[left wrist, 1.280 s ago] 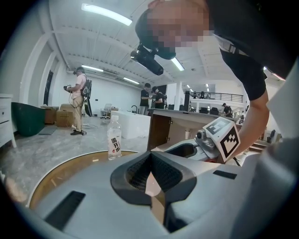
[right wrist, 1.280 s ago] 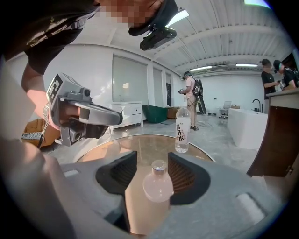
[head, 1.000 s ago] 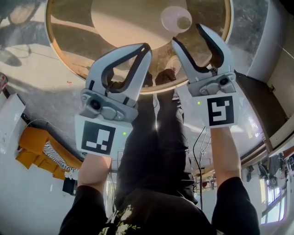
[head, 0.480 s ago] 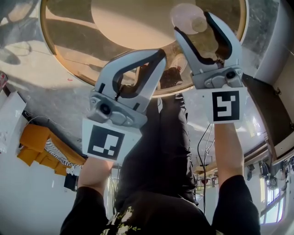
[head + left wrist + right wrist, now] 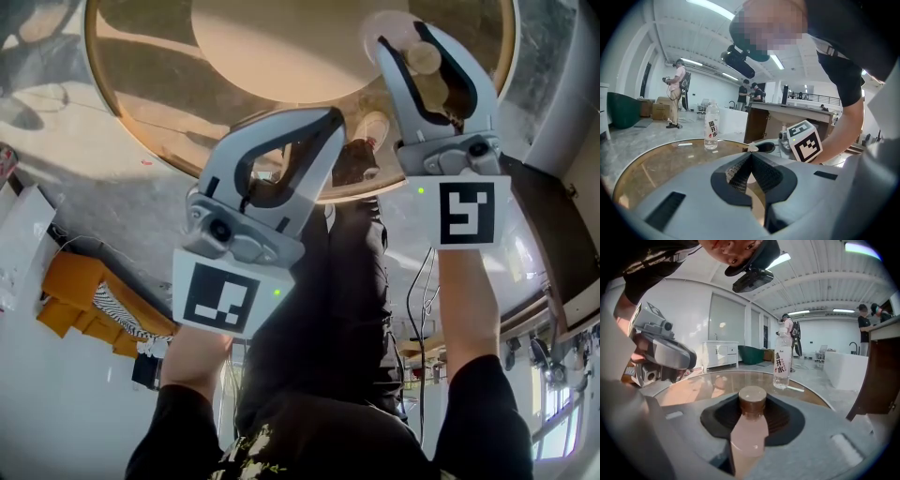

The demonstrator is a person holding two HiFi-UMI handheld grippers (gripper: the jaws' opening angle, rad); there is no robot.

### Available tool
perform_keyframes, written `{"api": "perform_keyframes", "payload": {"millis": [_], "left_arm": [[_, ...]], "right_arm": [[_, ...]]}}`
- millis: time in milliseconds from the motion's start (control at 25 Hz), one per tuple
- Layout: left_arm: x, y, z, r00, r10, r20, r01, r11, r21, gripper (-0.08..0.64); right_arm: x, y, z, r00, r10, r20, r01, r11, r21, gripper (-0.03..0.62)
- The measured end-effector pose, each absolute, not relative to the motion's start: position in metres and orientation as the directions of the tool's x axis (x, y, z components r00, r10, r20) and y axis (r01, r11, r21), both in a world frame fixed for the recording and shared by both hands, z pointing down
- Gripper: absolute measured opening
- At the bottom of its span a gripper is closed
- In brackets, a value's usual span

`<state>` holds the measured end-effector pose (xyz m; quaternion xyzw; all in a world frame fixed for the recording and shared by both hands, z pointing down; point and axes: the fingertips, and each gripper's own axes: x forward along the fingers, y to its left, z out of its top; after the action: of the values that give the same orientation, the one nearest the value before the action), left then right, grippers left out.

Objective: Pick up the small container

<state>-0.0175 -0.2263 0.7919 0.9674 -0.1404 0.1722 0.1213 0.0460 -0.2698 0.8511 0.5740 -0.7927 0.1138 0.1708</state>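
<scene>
The right gripper [image 5: 752,399] is clamping the small container [image 5: 749,430], a pale pink bottle with a brown cap [image 5: 753,400]. Its jaws have just been closing, and the dark pads are now pressing the bottle's body from both sides, with the cap poking up at the fingertips. In the head view the right gripper [image 5: 405,42] is reaching over the near edge of the round glass table [image 5: 141,141], and the small container [image 5: 423,58] is sitting between its two curved fingers (whether its base is touching the glass is hidden by the jaws). The left gripper [image 5: 328,117] is hanging just beside the right one, a little nearer the person, and its jaws are meeting tip to tip with nothing between them; the left gripper view is showing the ribbed pads [image 5: 740,171] pressed together. A clear water bottle [image 5: 782,359] is standing upright farther across the table, well apart from both grippers
</scene>
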Motion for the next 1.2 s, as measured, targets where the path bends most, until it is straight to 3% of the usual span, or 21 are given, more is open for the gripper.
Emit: {"api": "perform_keyframes", "payload": {"millis": [640, 1200], "left_arm": [[-0.014, -0.23, 0.761, 0.903, -0.242, 0.356, -0.315, -0.934, 0.166, 0.011], [-0.012, -0.243, 0.685, 0.899, -0.293, 0.326, -0.349, -0.928, 0.129, 0.011]], "right_arm": [[0.041, -0.265, 0.823, -0.318, -0.841, 0.438, -0.937, 0.349, -0.009, 0.124], [0.039, -0.26, 0.731, -0.34, -0.845, 0.413, -0.927, 0.374, 0.002, 0.124]]}}
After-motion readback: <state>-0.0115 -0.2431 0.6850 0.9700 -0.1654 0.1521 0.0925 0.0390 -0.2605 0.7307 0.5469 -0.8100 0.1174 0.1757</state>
